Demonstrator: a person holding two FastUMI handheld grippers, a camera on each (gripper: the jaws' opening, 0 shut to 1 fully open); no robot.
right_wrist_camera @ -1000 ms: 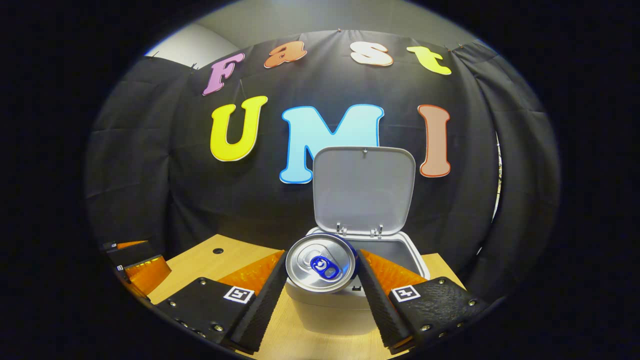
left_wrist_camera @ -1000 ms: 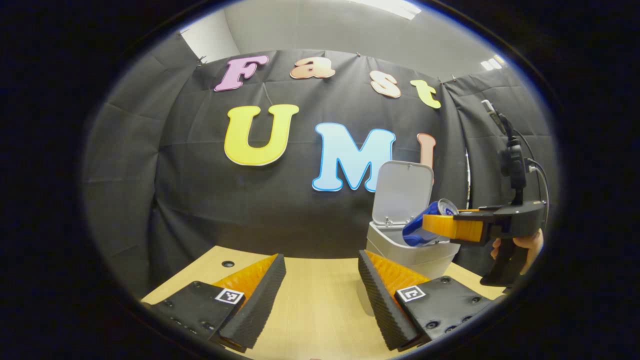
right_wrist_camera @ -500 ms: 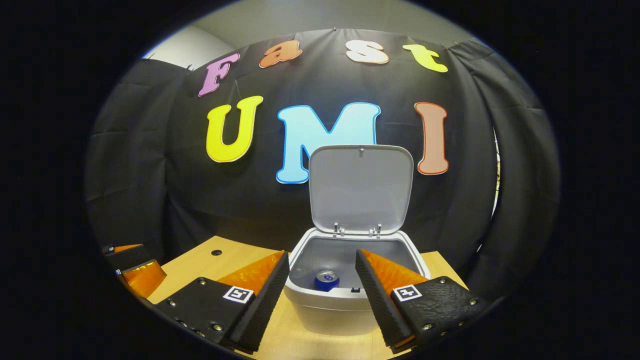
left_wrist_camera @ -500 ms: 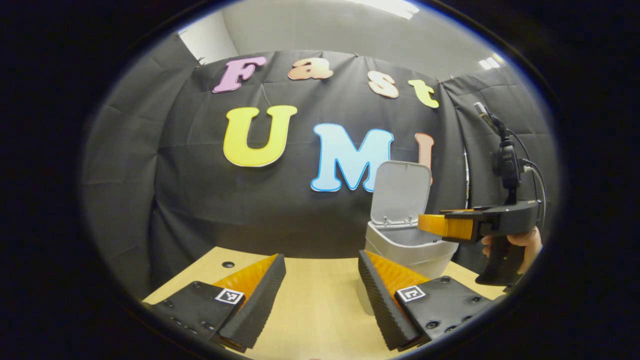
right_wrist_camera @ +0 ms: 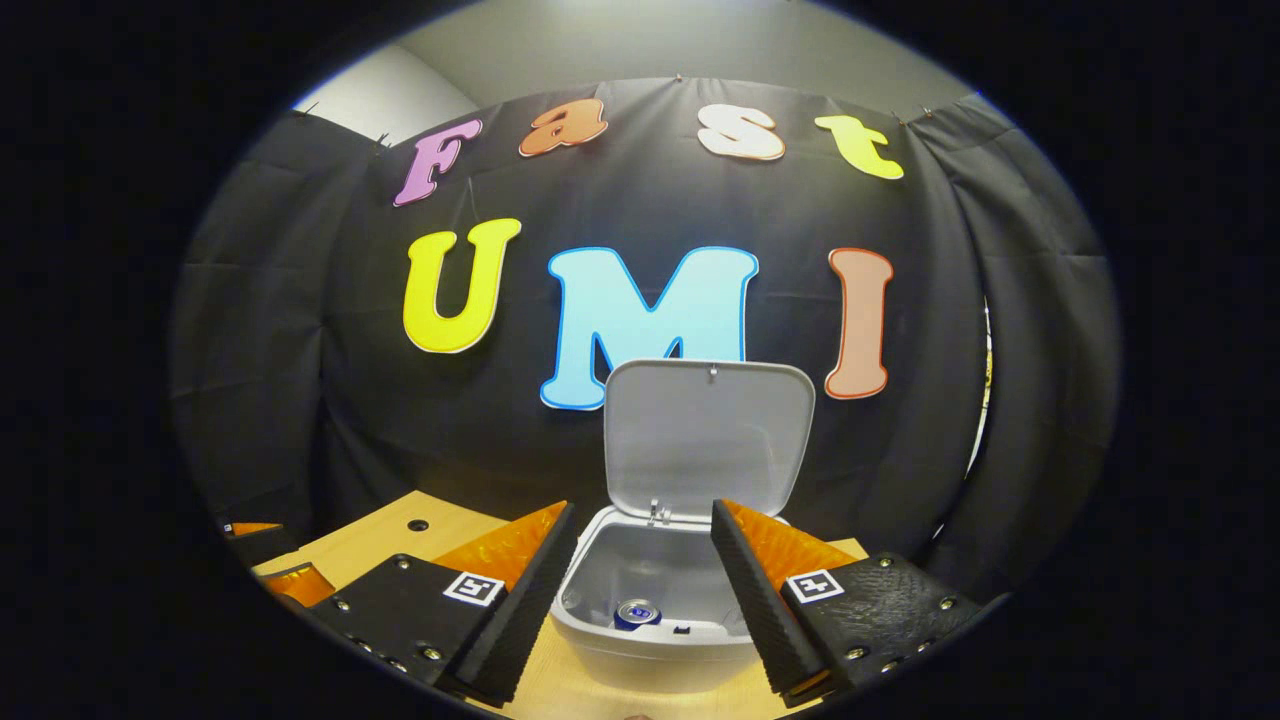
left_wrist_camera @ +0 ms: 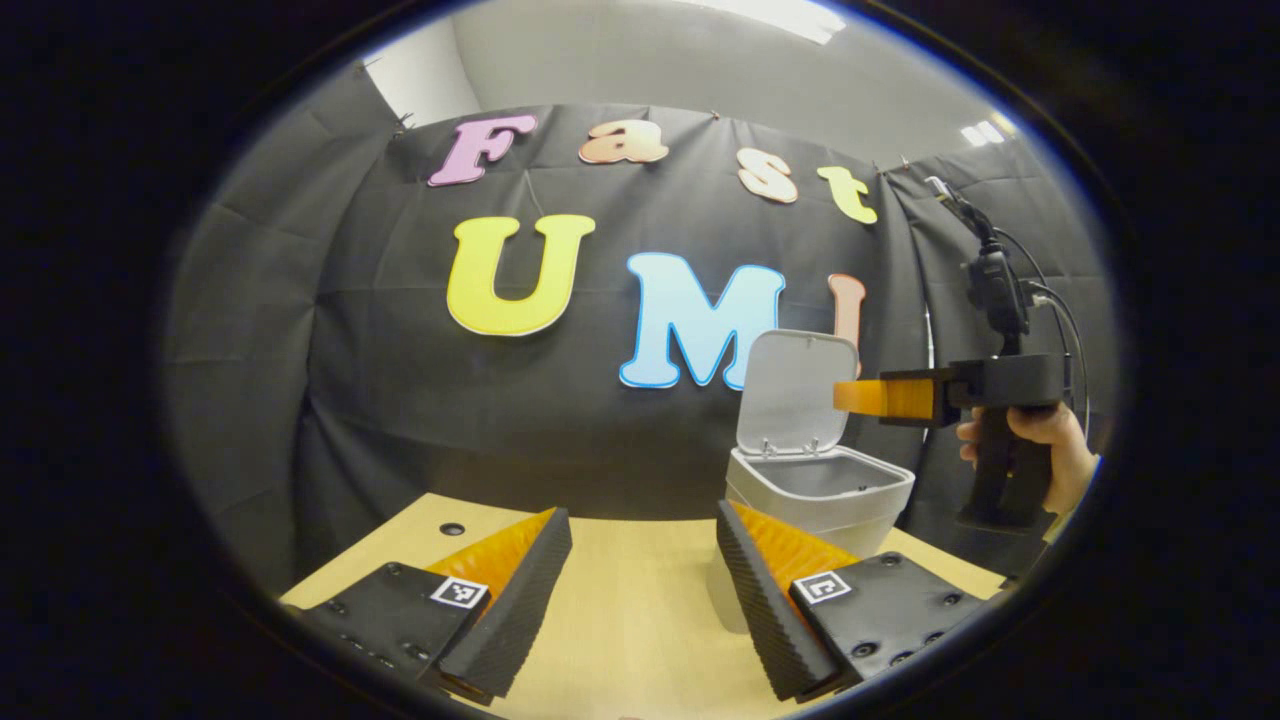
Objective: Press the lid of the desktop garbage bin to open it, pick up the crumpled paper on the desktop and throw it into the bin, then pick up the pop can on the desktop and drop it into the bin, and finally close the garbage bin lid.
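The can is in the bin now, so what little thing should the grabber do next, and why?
Probably the right gripper should rise toward the top edge of the lid to push it shut: the pop can lies inside the bin, the gripper is open and empty, and the lid stands upright.

Black creased cloth wall point(left_wrist_camera: 400, 400) wrapping the booth on three sides, pale wood-grain surface point(left_wrist_camera: 640, 600) with a small dark round hole point(left_wrist_camera: 452, 528) near its far-left corner, grey ceiling point(left_wrist_camera: 640, 60) above, bright ceiling light panel point(left_wrist_camera: 790, 12), white wall patch point(right_wrist_camera: 390, 95) upper left
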